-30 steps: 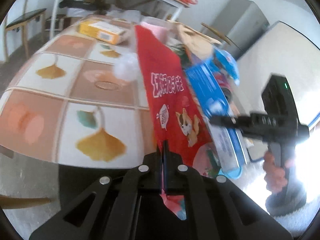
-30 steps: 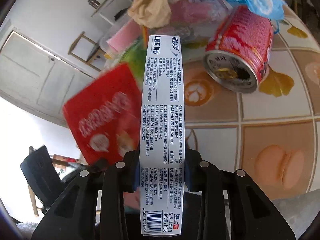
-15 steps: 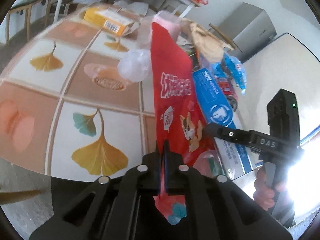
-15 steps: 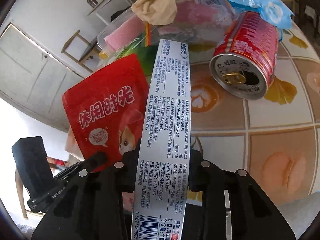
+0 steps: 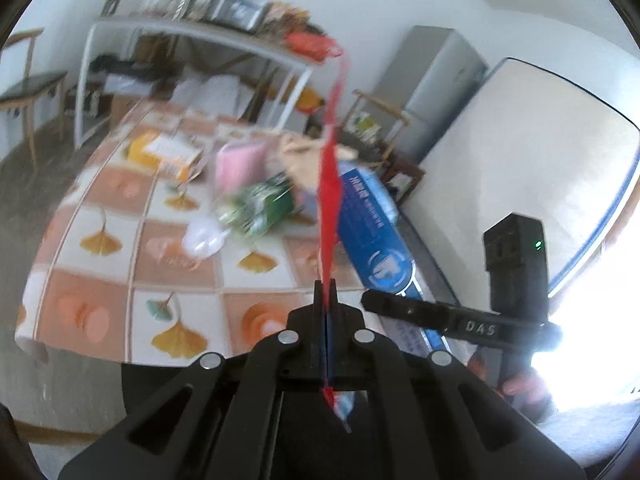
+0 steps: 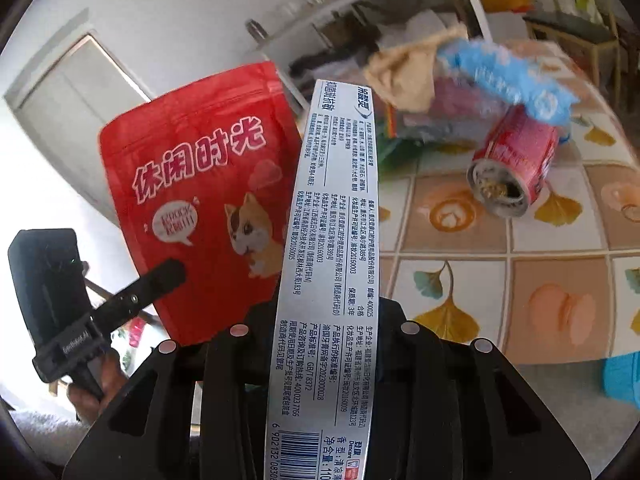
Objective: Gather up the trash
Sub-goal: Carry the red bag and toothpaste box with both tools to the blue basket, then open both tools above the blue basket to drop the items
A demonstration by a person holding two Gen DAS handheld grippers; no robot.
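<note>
The left tool [image 5: 327,292] is clenched on the bottom corner of a flat red foil snack pouch with a cartoon cat and white lettering [image 6: 204,188]. The left wrist view sees that pouch edge-on, as a thin red strip rising from the jaws, its face hidden there. The right wrist view shows the printed face, held in the air at the table's edge. The right tool [image 6: 326,320] grips a long white-and-blue cardboard toothpaste box [image 6: 328,264] across its narrow sides. The box runs out of the bottom of that frame, so its near end is cut off (the barcode only half shows).

Other trash lies on the table with a tiled ginkgo-leaf cloth [image 6: 460,280]:
- a red drink can on its side [image 6: 516,160], open end toward the camera
- a blue plastic wrapper [image 6: 508,76] draped over the can
- a crumpled tan paper bag [image 6: 408,76] and a pink item under it, too blurred to name
- a green-and-white wrapper [image 5: 260,208]
- an orange carton [image 5: 164,154]
- a crumpled clear plastic piece [image 5: 204,236]

The left view is motion-blurred. Glare at the right of it washes out the hand [image 5: 520,392] under the other tool.
</note>
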